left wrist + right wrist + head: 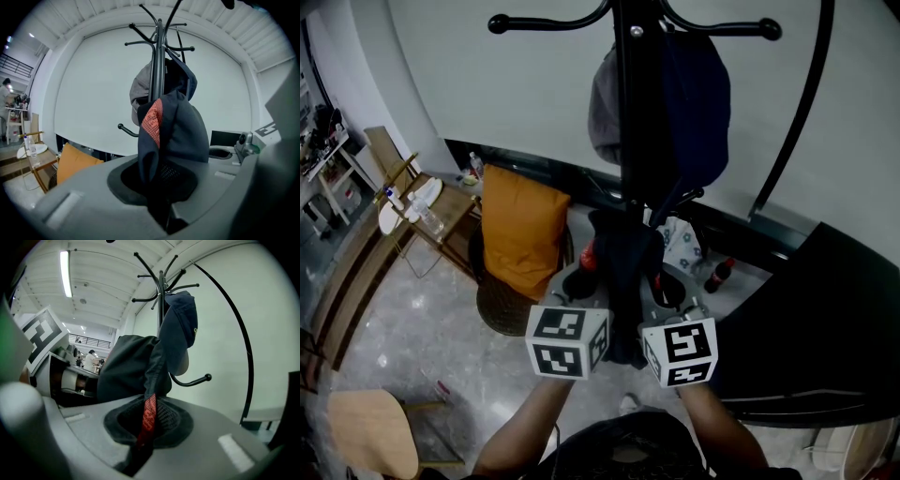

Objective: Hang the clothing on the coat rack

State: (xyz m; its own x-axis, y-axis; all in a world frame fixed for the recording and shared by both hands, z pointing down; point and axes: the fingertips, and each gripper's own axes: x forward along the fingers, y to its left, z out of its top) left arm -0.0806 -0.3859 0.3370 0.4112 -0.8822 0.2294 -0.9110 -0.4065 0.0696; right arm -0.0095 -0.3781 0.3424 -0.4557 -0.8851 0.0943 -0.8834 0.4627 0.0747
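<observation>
The dark garment [623, 267] sits in the centre of the head view, bunched up in front of the black pole of the coat rack [628, 112] and held from both sides. At the far left of that view a small side table [411, 202] carries a bottle. To its right an orange cushion [520, 234] leans on a round chair.

Next comes the left gripper [581, 274]. In the left gripper view its jaws are closed to a narrow slit on a fold of the garment [173, 136]. A red patterned strip runs up the cloth, with the coat rack [159, 56] rising behind.

Right of the garment is the right gripper [670, 286]. In the right gripper view it is likewise pinched tight on the garment [126, 366], with the red strip caught between the jaws.

A navy and grey cap [694, 94] hangs on the rack above, upper centre of the frame. A dark curved surface [825, 319] fills the right side.
</observation>
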